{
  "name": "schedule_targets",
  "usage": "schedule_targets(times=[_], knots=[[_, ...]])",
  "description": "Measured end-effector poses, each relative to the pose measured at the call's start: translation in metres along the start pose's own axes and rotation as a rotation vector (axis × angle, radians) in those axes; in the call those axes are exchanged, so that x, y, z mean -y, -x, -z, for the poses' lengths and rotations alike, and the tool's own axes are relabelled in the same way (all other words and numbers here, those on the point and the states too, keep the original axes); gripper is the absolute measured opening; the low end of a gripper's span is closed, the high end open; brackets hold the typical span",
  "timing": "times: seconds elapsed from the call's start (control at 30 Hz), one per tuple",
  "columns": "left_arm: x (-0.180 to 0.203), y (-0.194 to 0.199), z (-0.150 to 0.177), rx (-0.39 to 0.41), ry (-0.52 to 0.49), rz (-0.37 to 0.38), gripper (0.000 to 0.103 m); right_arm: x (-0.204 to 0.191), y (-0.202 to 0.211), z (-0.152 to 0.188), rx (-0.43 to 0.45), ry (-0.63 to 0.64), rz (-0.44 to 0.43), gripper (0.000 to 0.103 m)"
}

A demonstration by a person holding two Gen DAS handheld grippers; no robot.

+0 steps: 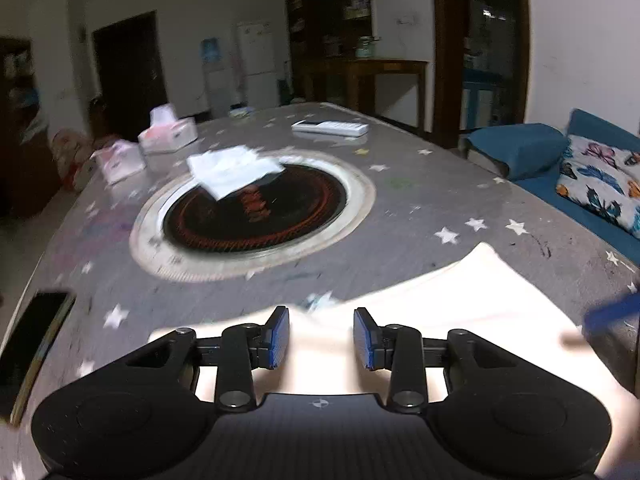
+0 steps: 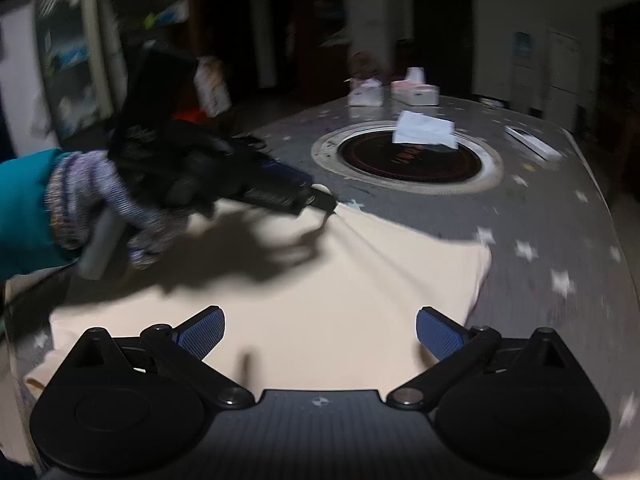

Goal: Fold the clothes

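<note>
A cream garment (image 2: 304, 288) is lying spread along the near edge of the star-patterned counter (image 1: 420, 208). The left claw (image 1: 321, 338) is hovering part-open, gripping nothing; the right claw (image 2: 320, 334) is gaping wide, empty.

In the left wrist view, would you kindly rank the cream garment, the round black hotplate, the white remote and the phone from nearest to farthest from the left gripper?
From the left gripper:
1. Cream garment, directly beneath the jaws.
2. Phone, at the left table edge.
3. Round black hotplate, at the table centre.
4. White remote, at the far edge.
</note>
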State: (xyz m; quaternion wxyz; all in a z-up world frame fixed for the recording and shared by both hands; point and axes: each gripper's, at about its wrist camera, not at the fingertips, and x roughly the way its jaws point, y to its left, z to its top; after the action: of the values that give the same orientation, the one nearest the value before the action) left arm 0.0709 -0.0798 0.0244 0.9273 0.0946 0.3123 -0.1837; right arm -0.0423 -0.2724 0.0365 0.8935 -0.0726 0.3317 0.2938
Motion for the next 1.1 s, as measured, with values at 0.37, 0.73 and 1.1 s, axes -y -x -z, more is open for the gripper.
schedule_targets(times=[0.37, 0.73, 1.1], knots=[[-0.022, 0.033, 0.041, -0.041, 0.098, -0.064, 0.039, 0.058, -0.085, -0.049, -0.123, -0.051, -0.096, 0.103], [-0.029, 0.039, 0.046, -0.026, 0.124, -0.075, 0.047, 0.081, -0.086, -0.06, -0.093, -0.174, -0.009, 0.103], [-0.025, 0.056, 0.053, -0.028, 0.127, -0.105, 0.055, 0.026, -0.066, -0.049, -0.107, -0.017, -0.012, 0.103]])
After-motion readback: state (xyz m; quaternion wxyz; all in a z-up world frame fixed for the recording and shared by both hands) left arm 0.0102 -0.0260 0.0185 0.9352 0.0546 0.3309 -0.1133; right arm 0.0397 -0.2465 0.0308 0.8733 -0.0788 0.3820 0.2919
